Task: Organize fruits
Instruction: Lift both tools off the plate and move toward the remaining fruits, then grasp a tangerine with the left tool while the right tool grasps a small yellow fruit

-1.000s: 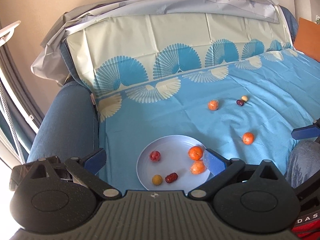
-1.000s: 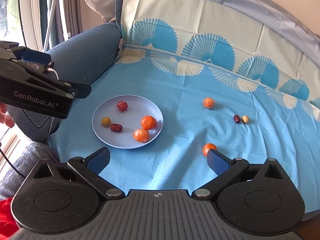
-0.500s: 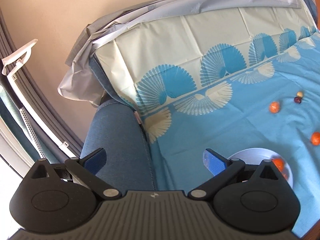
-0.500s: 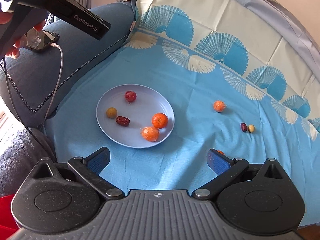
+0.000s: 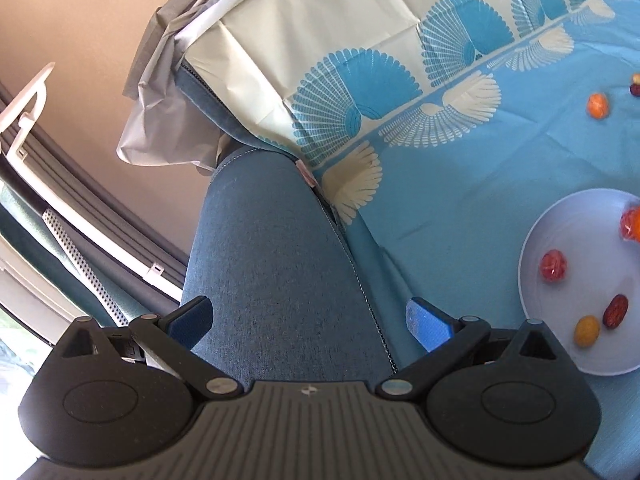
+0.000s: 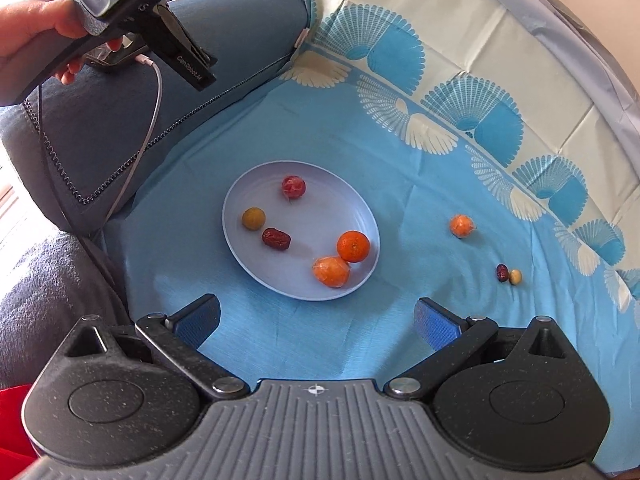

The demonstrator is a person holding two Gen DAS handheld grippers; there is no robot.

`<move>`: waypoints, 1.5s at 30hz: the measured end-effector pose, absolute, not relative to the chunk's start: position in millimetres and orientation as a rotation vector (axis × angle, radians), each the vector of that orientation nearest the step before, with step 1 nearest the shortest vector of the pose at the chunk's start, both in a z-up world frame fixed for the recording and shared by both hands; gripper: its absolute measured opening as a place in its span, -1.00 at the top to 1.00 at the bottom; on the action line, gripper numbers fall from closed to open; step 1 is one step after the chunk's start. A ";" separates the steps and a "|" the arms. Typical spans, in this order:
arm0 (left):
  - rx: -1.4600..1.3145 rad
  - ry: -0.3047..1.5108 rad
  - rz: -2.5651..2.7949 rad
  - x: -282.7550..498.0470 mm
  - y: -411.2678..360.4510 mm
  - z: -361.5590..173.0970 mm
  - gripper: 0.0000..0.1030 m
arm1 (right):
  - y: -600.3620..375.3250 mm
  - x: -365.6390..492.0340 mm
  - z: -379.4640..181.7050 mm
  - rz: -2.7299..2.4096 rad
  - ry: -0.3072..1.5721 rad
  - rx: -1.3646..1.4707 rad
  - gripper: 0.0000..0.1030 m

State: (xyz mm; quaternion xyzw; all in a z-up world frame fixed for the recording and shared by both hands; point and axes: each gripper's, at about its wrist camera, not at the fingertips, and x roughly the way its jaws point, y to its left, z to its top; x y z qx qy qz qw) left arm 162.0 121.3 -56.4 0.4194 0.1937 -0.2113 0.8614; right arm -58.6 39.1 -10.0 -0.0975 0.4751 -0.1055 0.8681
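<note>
A pale blue plate (image 6: 244, 184) lies on the blue cloth and holds two oranges (image 6: 353, 245), a red fruit (image 6: 293, 186), a yellow fruit (image 6: 253, 218) and a dark date (image 6: 275, 239). Loose on the cloth to the right lie a wrapped orange (image 6: 462, 226), a date (image 6: 501, 272) and a small pale fruit (image 6: 515, 277). My right gripper (image 6: 316, 318) is open and empty, just in front of the plate. My left gripper (image 5: 308, 320) is open and empty over the sofa armrest, with the plate (image 5: 576, 216) at its right; it also shows in the right wrist view (image 6: 176, 56).
The blue sofa armrest (image 5: 272, 256) stands left of the cloth. A phone with a charging cable (image 6: 154, 92) lies on it. The cloth-covered backrest (image 6: 500, 60) rises behind. A grey blanket (image 6: 44, 288) and something red lie at the lower left.
My left gripper has swung left, away from the plate, to above the armrest. My right gripper has moved left and forward, so the plate is now centred ahead of it.
</note>
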 end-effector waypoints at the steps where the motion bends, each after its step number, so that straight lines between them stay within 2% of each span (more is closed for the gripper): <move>1: 0.892 0.412 -0.448 161.2 120.3 -59.5 -0.99 | 40.0 -57.6 -10.5 -0.219 0.996 -0.207 -0.99; 6: 0.892 0.430 -0.430 163.9 121.6 -63.1 -0.99 | 39.7 -56.6 -12.9 -0.213 1.005 -0.210 -0.99; 12: 0.801 0.358 -0.465 137.2 122.1 -21.0 -0.99 | 33.3 -56.5 -15.6 -0.229 1.008 -0.187 -0.99; 19: 0.665 0.381 -0.552 101.0 112.3 8.4 -0.99 | 23.1 -60.2 -16.6 -0.265 1.004 -0.142 -0.99; 33: 0.626 0.470 -0.603 39.3 82.7 -7.4 -0.99 | -31.6 -93.2 -15.1 -0.380 0.980 -0.035 -0.99; 45: 0.614 0.605 -0.676 1.9 11.6 -24.4 -0.99 | -124.8 -141.0 -25.1 -0.439 0.969 0.171 -0.99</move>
